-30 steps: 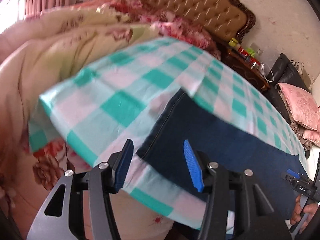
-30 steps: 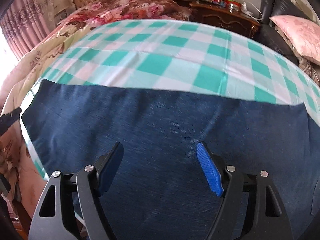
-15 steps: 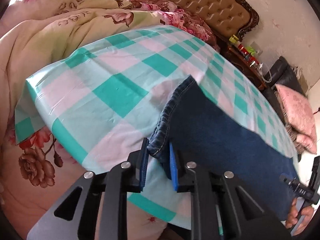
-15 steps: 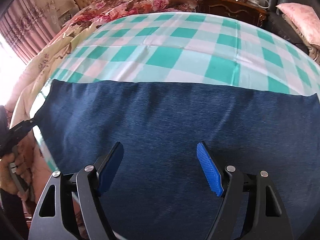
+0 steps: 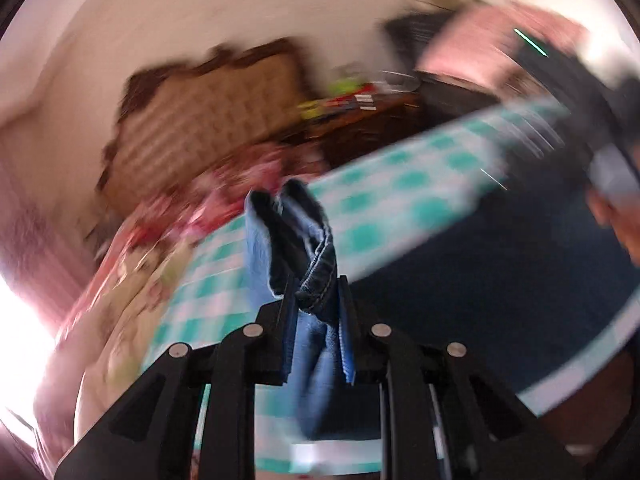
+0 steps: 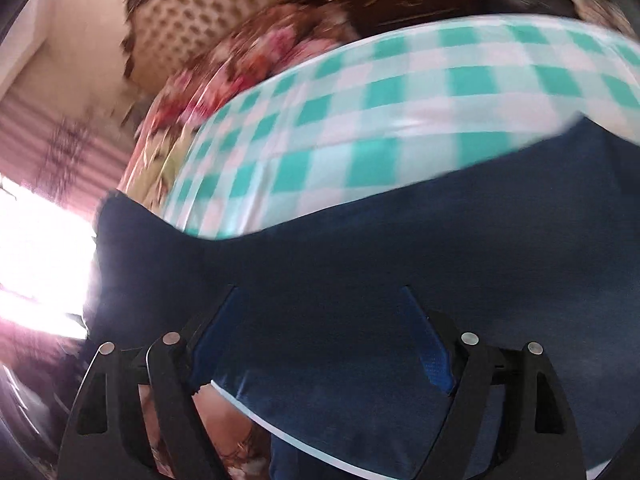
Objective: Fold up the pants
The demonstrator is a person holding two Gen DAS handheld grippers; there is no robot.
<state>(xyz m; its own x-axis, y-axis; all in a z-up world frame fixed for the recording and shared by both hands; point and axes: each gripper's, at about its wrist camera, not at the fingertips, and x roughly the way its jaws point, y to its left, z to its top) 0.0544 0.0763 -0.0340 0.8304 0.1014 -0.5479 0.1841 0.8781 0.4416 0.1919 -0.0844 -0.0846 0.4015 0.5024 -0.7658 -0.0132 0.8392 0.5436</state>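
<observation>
Across the bed's green-checked sheet (image 6: 400, 92) the dark jeans (image 6: 360, 248) stretch sideways, their hem end clenched in my left hand-held gripper (image 5: 318, 304) above the sheet, while my right hand-held gripper (image 6: 320, 340) hangs unclenched over their middle.

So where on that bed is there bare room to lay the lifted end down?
Bare green-checked sheet lies between the dark blue denim pants and the floral quilt. The near side is covered by pants, one end clamped in the left gripper.
</observation>
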